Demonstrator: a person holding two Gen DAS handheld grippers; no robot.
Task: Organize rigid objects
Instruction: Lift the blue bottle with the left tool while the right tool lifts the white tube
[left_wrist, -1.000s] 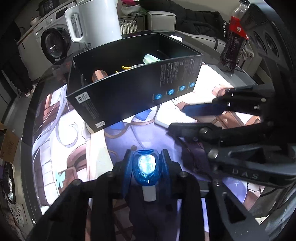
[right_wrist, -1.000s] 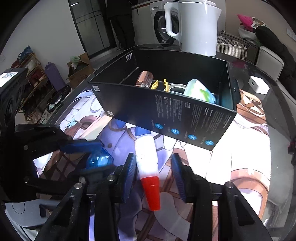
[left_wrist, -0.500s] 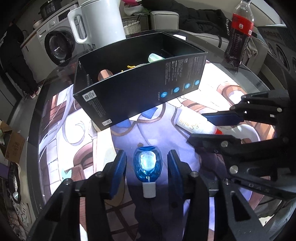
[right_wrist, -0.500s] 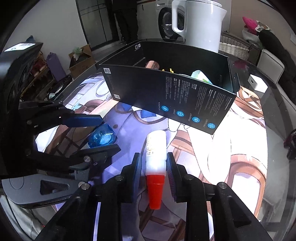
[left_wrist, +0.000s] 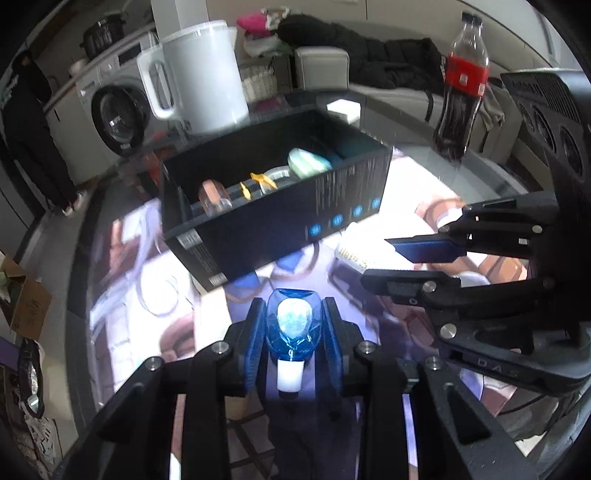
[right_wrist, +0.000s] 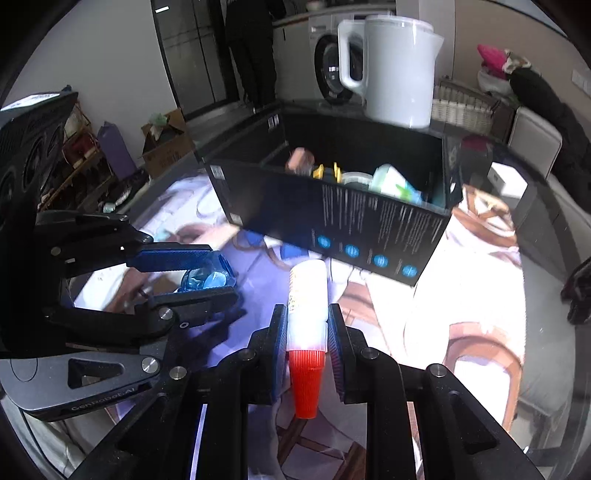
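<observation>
A: What is gripped by the left claw (left_wrist: 293, 325)?

B: A blue faceted bottle (left_wrist: 292, 325) with a white neck is seen between its blue pads, neck toward the camera. The jaws are closing, and the pads are pressed against both sides of the bottle. From the right wrist view the same claw (right_wrist: 207, 273) is seen at 9 o'clock, with the bottle (right_wrist: 205, 278) clamped between upper and lower pads.

A: And the right claw (right_wrist: 307, 332)?

B: It is closed on a white tube (right_wrist: 308, 306) with a red cap (right_wrist: 306, 380). The tube is held just above the cap, and the cap is pointed back toward the camera. In the left wrist view the right claw (left_wrist: 417, 258) is found at 3 o'clock, and the tube (left_wrist: 364, 245) is seen only partly between the pads.

A: Where is the box?

B: The black box (left_wrist: 280, 229) is placed on the surface (left_wrist: 122, 295), at 12 o'clock from both claws and apart from them. Small items are already held in it: a pale green case (left_wrist: 306, 162), yellow pieces (left_wrist: 258, 181) and a copper-toned item (left_wrist: 212, 192).

A: What is set beyond the box?

B: A white kettle (left_wrist: 199, 96) is seen just behind it at 11 o'clock, and a cola bottle (left_wrist: 460, 99) at 1 o'clock. A person in dark clothes (right_wrist: 251, 48) is seen standing far back.
</observation>
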